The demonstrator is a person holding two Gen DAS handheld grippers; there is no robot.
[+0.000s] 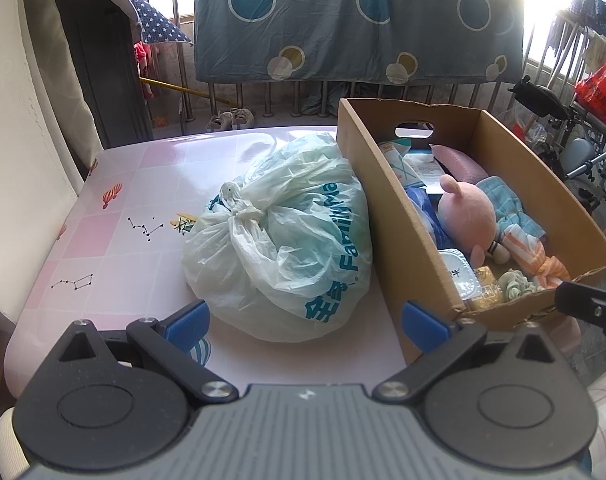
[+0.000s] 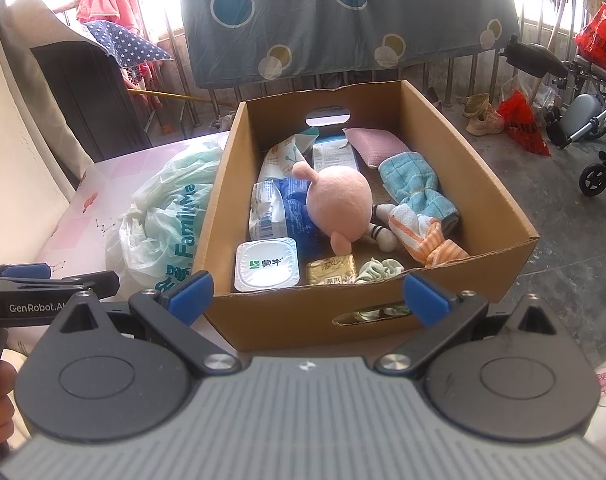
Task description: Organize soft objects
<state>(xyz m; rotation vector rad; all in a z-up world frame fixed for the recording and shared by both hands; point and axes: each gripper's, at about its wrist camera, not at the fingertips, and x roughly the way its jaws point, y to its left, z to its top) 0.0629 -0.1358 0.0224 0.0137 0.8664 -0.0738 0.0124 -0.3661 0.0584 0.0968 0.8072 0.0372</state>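
Cardboard box (image 2: 383, 312) packed, far right | plastic bag (image 1: 287, 240) left on counter (image 1: 123, 200) | left gripper (image 1: 305, 320), right gripper (image 2: 308, 296) fingers spread, empty | risk: thin bag tearing if pinched.

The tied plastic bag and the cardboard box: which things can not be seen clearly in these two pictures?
- Tied plastic bag: its contents, both views; the cloudy film hides them.
- Same bag, right wrist view: its right side, behind the cardboard box wall.
- Blue milk pouch: partly under the pink plush toy.
- Left wrist view: box's near corner, cut by the right claw.
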